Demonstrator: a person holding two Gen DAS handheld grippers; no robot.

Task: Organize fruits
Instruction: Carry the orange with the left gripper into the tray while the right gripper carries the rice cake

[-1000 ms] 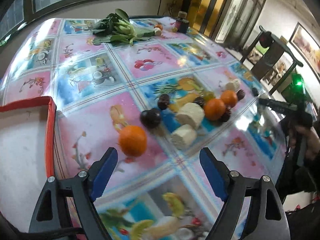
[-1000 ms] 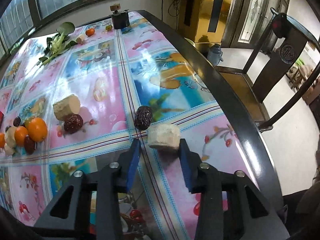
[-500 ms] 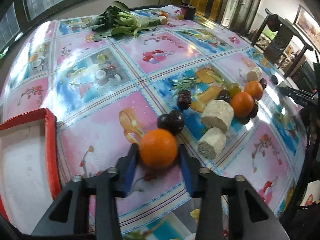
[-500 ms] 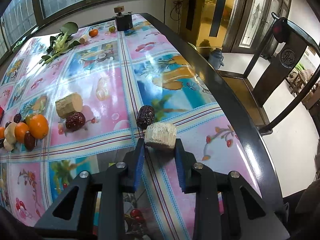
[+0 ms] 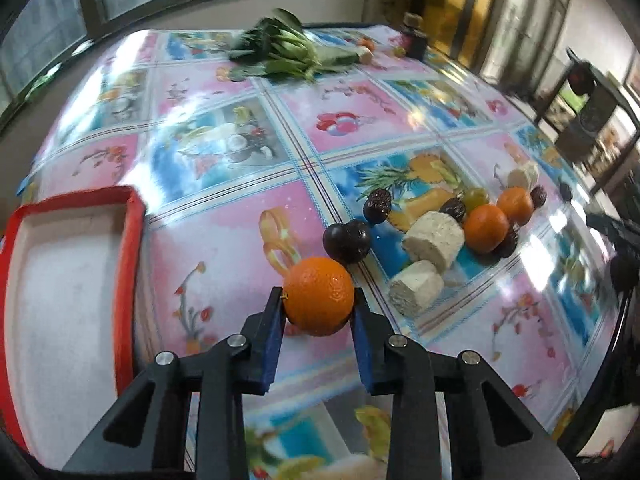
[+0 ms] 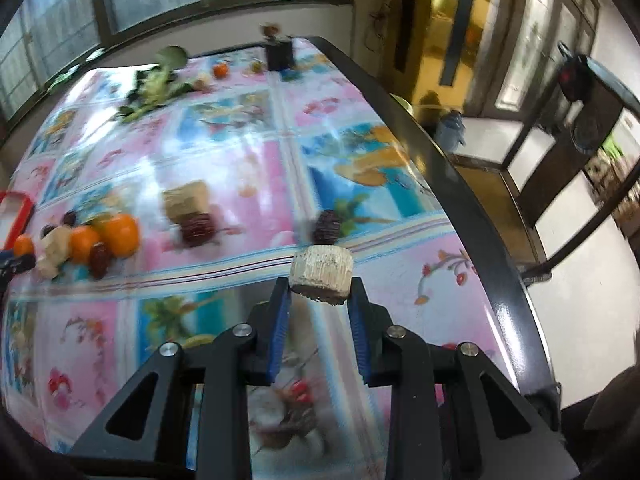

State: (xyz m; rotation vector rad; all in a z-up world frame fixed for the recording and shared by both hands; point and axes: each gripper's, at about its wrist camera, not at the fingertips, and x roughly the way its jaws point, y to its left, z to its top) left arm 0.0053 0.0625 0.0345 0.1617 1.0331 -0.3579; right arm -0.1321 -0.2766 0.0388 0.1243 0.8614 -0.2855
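Left tool clamps orange at its widest; firm, round, may roll; right tool pinches pale cane chunk, stiff, light; red tray at 9 o'clock.

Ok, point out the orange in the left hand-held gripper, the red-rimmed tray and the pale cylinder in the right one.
Round orange fruit point(image 5: 319, 296): left wrist view, front skin.
Red-rimmed white tray point(image 5: 127, 276): left wrist view, right rim.
Pale cylindrical chunk point(image 6: 322, 273): right wrist view, side face.

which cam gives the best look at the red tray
The left wrist view: the red tray fills its left side, showing the rim and white inside. The right wrist view catches only a blurred corner of it at the far left edge.
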